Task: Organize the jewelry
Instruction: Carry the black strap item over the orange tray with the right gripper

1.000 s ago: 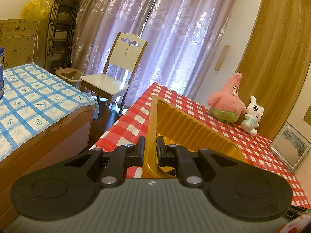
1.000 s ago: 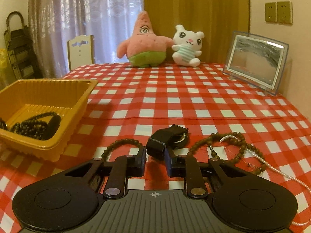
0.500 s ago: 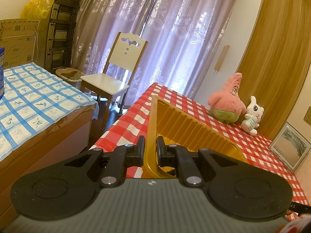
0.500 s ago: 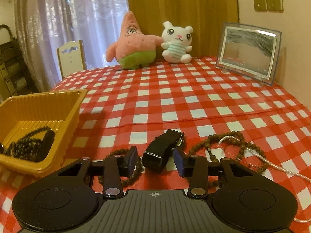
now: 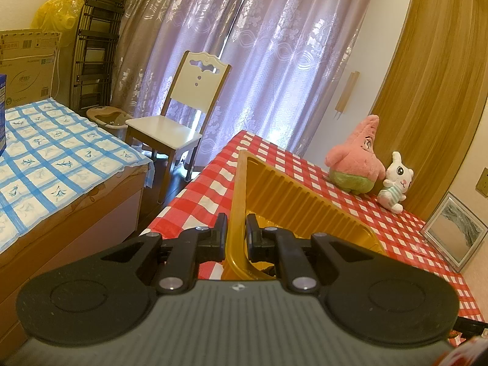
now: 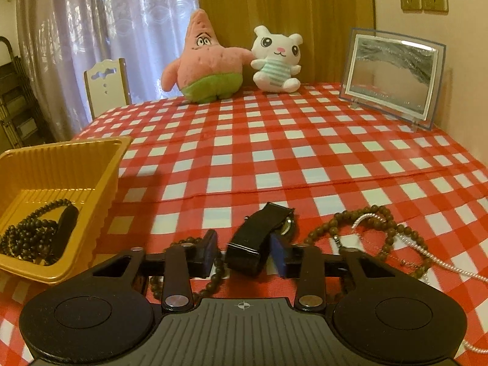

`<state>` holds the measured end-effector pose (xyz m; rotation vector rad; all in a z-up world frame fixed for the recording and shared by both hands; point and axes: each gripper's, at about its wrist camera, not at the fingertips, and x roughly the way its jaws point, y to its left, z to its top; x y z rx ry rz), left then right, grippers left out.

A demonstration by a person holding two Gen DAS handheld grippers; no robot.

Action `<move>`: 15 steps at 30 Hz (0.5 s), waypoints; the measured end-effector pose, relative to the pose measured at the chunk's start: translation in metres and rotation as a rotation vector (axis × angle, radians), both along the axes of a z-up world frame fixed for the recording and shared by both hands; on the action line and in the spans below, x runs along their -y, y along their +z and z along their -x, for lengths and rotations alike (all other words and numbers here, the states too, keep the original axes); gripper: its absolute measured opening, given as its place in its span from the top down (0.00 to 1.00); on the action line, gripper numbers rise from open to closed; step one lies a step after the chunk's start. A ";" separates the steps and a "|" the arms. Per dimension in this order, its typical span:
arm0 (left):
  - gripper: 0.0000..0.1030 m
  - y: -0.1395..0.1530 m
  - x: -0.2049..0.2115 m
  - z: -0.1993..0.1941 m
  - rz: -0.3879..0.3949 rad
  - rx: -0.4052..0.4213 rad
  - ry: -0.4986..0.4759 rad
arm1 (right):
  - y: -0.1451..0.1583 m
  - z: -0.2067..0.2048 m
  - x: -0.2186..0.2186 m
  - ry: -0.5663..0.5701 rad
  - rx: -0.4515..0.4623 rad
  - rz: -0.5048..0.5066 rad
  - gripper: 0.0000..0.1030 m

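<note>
At lower centre, the right gripper has been narrowing around the watch, not yet pinching; its floppy, light strap suits gripping mid-band.

Watch between tray, left, and bead necklaces, right.

the left gripper is clamped on the near wall of the yellow tray, one finger inside it, one outside. beside the tray, the right gripper points down at the tabletop; its jaws have just been closing around a black watch strap, a gap showing on the left.
</note>
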<state>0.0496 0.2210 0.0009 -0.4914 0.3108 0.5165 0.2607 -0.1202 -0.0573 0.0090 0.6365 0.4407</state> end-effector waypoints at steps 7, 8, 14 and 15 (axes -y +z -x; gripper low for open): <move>0.90 0.000 0.000 0.000 -0.001 0.000 0.000 | 0.007 0.004 0.012 0.028 0.017 -0.022 0.78; 0.90 0.000 0.000 0.000 0.000 0.000 0.000 | 0.009 0.005 0.015 0.031 0.020 -0.033 0.78; 0.90 0.000 0.000 0.000 0.000 0.000 0.000 | 0.029 0.004 0.025 0.036 0.023 -0.110 0.78; 0.90 0.000 0.000 -0.001 -0.001 0.000 0.000 | 0.032 0.005 0.025 0.041 0.023 -0.119 0.78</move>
